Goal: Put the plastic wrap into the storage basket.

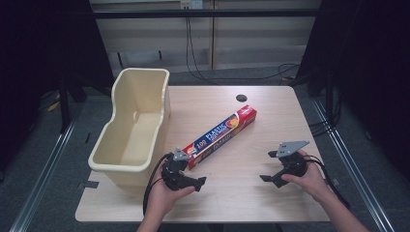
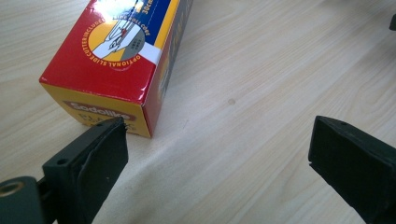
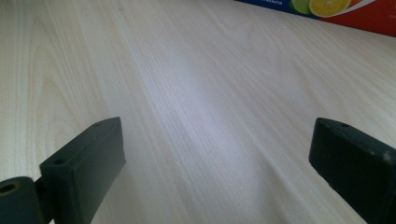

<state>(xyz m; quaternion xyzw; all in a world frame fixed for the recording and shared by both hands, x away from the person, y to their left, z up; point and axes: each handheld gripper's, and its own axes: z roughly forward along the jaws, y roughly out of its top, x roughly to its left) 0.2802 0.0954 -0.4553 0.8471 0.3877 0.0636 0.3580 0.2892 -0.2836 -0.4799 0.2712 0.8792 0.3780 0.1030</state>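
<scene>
A long red, blue and yellow box of plastic wrap (image 1: pixel 222 130) lies diagonally across the middle of the wooden table (image 1: pixel 241 198). My left gripper (image 1: pixel 192 172) is open just at the box's near end. In the left gripper view that end of the box (image 2: pixel 116 60) stands right behind the left jaw, with bare table between the jaws of this gripper (image 2: pixel 219 140). My right gripper (image 1: pixel 269 166) is open over bare wood to the right of the box, pointing left. In the right gripper view the box (image 3: pixel 355 11) is a strip at the top right, far beyond the gripper (image 3: pixel 219 135).
A deep cream plastic bin (image 1: pixel 126 166) stands along the table's left side, close to the left hand. A round dark cable hole (image 1: pixel 241 98) is near the far edge. Cables run on the floor behind the table.
</scene>
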